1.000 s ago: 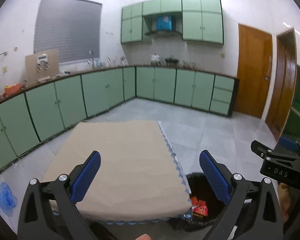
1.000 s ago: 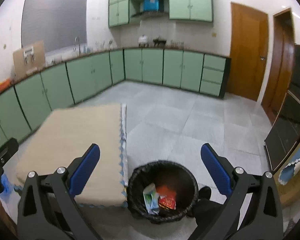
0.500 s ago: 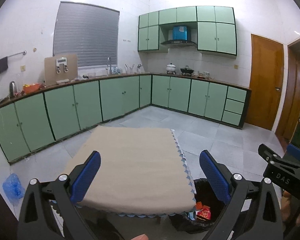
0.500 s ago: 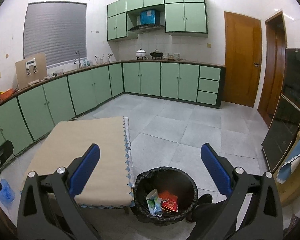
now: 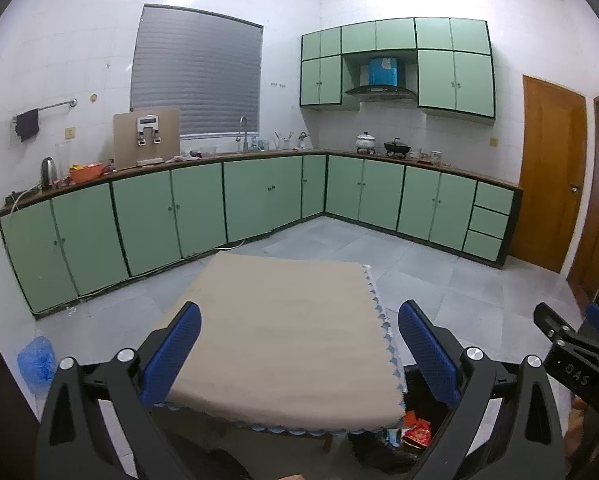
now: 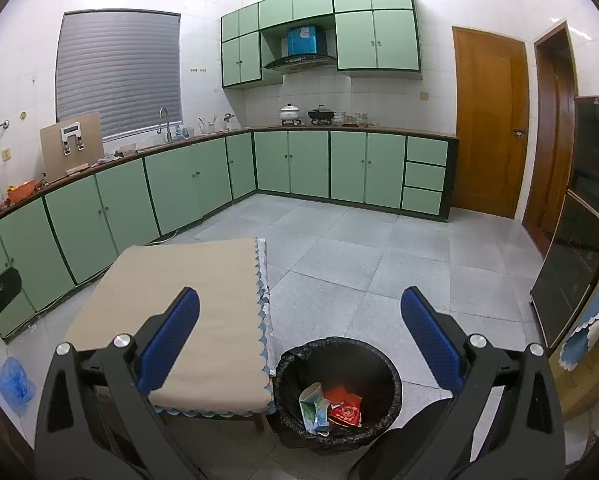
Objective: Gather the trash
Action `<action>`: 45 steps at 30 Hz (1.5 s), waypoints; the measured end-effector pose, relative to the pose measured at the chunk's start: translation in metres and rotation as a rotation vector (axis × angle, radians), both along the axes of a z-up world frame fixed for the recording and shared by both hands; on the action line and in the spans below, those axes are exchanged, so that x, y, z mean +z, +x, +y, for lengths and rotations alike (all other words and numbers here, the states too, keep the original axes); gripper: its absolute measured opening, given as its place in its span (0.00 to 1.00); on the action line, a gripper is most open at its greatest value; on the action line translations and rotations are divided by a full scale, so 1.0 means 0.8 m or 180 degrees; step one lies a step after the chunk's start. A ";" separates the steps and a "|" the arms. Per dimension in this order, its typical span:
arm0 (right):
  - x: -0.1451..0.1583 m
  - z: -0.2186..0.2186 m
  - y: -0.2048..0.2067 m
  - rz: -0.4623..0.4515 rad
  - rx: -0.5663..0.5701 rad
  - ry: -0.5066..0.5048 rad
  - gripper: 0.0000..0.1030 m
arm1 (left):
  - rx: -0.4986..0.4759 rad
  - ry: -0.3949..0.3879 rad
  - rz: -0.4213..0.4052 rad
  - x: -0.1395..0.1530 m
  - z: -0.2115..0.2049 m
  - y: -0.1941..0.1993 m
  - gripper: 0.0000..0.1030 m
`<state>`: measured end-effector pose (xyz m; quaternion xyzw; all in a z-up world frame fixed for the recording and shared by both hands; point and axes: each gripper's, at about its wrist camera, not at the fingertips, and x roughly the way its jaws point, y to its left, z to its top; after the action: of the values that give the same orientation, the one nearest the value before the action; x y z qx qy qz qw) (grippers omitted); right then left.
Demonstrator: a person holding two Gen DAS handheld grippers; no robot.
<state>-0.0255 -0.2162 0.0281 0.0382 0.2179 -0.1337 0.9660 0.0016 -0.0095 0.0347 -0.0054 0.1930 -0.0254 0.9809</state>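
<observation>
A black-lined trash bin (image 6: 337,390) stands on the floor beside the table's right edge; it holds a red packet (image 6: 345,412) and a green-white wrapper (image 6: 313,406). In the left wrist view the bin (image 5: 413,436) is partly hidden behind the table and my finger. My left gripper (image 5: 299,356) is open and empty, held high above the beige-clothed table (image 5: 291,340). My right gripper (image 6: 299,344) is open and empty, high above the bin and the table (image 6: 179,312). The right gripper's body also shows at the right of the left wrist view (image 5: 571,360).
Green cabinets (image 5: 171,220) run along the left and far walls with counter clutter on top. Wooden doors (image 6: 489,120) are at the far right. A blue bag (image 5: 37,360) lies on the floor at the left. A dark glass cabinet (image 6: 579,220) stands at the right.
Both grippers have risen and tilted up, so the table and bin sit lower and smaller in view. Both stay open and empty.
</observation>
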 end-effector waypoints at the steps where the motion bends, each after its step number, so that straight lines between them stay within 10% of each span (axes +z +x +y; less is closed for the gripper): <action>1: 0.000 0.000 0.001 0.0003 -0.0003 -0.0001 0.95 | 0.0017 0.0004 0.0012 -0.001 0.001 0.001 0.94; 45: -0.009 -0.008 0.003 -0.0028 -0.0137 0.0061 0.95 | 0.0097 0.0020 -0.0037 0.012 -0.003 0.000 0.94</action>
<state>-0.0227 -0.2226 0.0208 0.0528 0.2140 -0.1521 0.9635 0.0018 -0.0118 0.0440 -0.0051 0.1873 -0.0099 0.9822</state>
